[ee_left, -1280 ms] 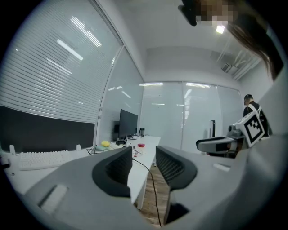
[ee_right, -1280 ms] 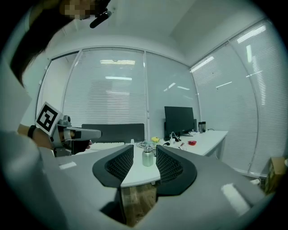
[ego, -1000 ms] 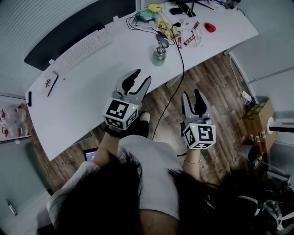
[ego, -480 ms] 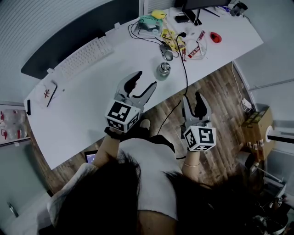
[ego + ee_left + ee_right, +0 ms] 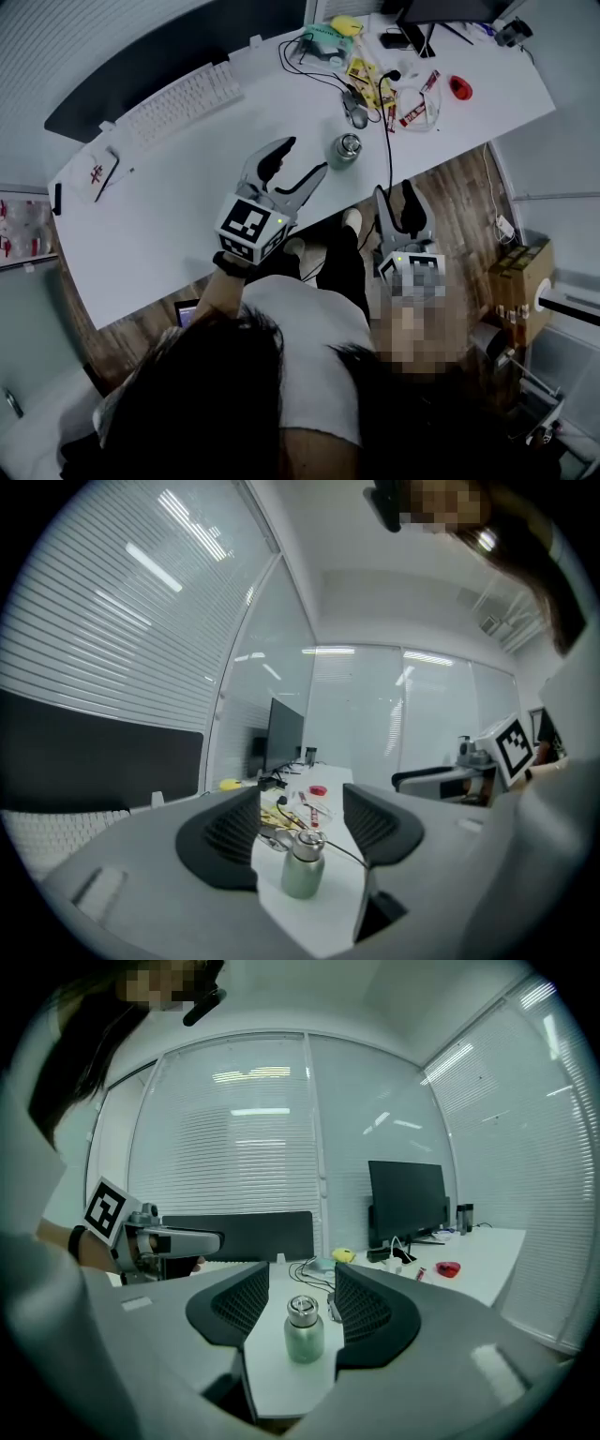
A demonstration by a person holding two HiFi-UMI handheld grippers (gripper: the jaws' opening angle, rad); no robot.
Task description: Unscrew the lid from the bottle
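Observation:
A small green-grey metal bottle [image 5: 348,150] with a silver screw lid [image 5: 350,142] stands upright near the front edge of the white desk [image 5: 187,206]. My left gripper [image 5: 305,157] hovers over the desk just left of the bottle; its jaws are opening, with nothing between them. My right gripper [image 5: 395,190] is off the desk's front edge, below the bottle, open and empty. In the left gripper view the bottle [image 5: 303,864] stands beyond the left gripper [image 5: 300,810]. The right gripper view shows the bottle [image 5: 304,1331] ahead of the right gripper [image 5: 300,1277], untouched.
A white keyboard [image 5: 183,100] lies at the back left and a small notebook [image 5: 97,173] at the far left. Behind the bottle sit a mouse [image 5: 356,114], cables [image 5: 319,66], packets and a red object [image 5: 457,87]. A black cable [image 5: 387,150] drops off the desk edge right of the bottle.
Both grippers have come closer to the bottle. The left gripper's jaws have spread wider. The bottle has stayed where it was on the desk.

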